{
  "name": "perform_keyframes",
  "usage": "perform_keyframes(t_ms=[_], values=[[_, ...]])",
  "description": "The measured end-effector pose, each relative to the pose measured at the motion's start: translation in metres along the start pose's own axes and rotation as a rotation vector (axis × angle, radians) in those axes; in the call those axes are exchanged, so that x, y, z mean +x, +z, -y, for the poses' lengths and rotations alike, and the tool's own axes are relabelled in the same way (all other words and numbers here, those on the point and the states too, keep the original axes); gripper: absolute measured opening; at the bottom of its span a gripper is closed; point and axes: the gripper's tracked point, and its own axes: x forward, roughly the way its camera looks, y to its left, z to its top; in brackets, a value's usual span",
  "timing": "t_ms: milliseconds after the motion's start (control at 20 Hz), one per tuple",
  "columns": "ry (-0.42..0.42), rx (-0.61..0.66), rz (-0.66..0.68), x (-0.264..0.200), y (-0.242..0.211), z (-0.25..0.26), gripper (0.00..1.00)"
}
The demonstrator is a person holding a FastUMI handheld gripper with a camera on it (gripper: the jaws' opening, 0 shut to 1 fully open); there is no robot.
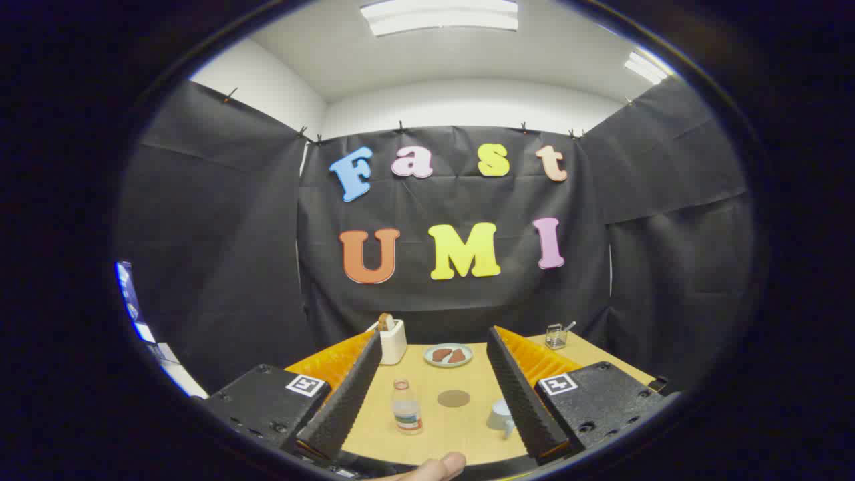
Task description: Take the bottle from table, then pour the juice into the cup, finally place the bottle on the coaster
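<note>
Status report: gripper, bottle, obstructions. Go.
Hand-held gripper open, holding nothing. Bottle upright on table, ahead between the fingers. Coaster beyond, cup by one finger. Path clear.

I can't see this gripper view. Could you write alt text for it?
An open gripper hovers above a wooden table, with a small bottle upright between its fingers. A round coaster lies just beyond the bottle, a cup by the right finger, and a plate farther back.
</note>
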Motion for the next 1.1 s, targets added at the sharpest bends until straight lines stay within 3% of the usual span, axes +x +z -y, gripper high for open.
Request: perform_keyframes(t_ms=[600,800,950,1100], values=[[0.016,0.006,0.003,-0.01,-0.003,0.001,1.0],[-0.022,-0.011,-0.033,-0.008,-0.012,0.006,1.0],[0.02,0.012,-0.017,-0.002,-0.009,-0.013,1.0],[-0.011,-0.023,-0.041,0.0,-0.014,-0.008,1.0]])
